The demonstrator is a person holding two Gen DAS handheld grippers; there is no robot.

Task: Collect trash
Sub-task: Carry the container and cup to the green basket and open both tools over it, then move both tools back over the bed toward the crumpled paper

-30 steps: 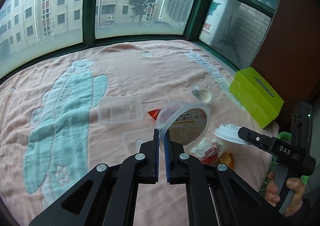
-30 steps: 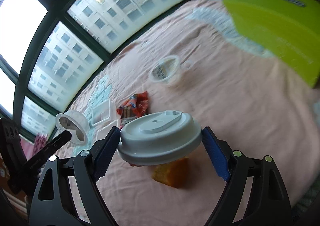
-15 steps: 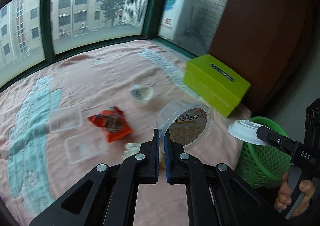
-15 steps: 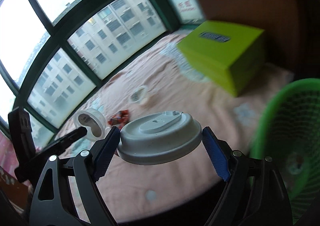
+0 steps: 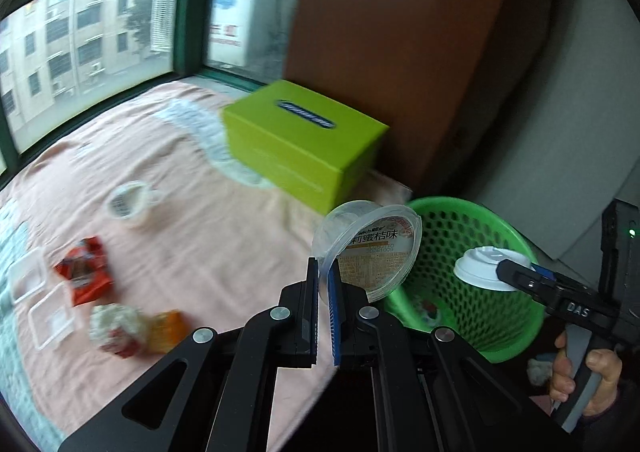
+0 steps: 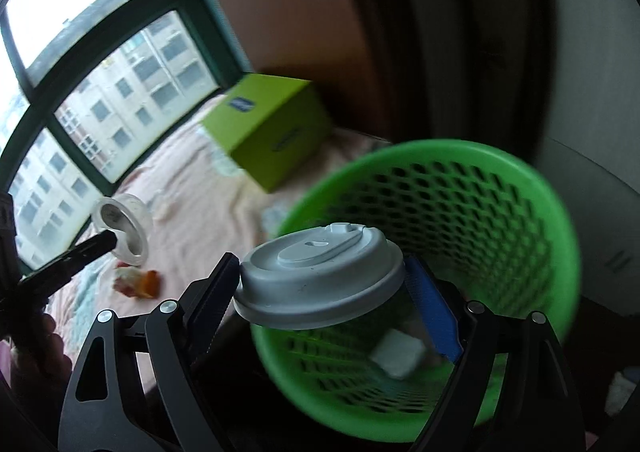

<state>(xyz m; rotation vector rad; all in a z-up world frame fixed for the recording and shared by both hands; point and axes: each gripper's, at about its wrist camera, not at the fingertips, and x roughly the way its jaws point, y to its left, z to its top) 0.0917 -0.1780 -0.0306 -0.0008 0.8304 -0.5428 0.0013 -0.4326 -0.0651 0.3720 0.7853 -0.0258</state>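
Note:
My left gripper (image 5: 323, 284) is shut on the rim of a clear plastic dessert cup (image 5: 376, 252) with a printed label, held over the bed's edge beside the green mesh basket (image 5: 480, 252). In the right wrist view the same cup (image 6: 128, 228) shows at the left. My right gripper (image 6: 328, 280) holds a white cup lid (image 6: 320, 276) above the basket (image 6: 500, 211). Its jaws are opening, and the lid still sits between the pads, touching both. Some white scraps lie in the basket's bottom.
A lime-green box (image 5: 304, 139) stands on the pink blanket (image 5: 200, 232) by a brown wooden panel (image 5: 400, 31). A red wrapper (image 5: 84, 276), clear trays (image 5: 44, 312), a small clear cup (image 5: 128, 203) and crumpled wrappers (image 5: 132, 328) lie on the blanket. A hand (image 5: 580, 372) grips the right handle.
Both grippers have swung right from over the blanket to the green basket, carrying the cup and the lid. The lid now hangs over the basket's mouth.

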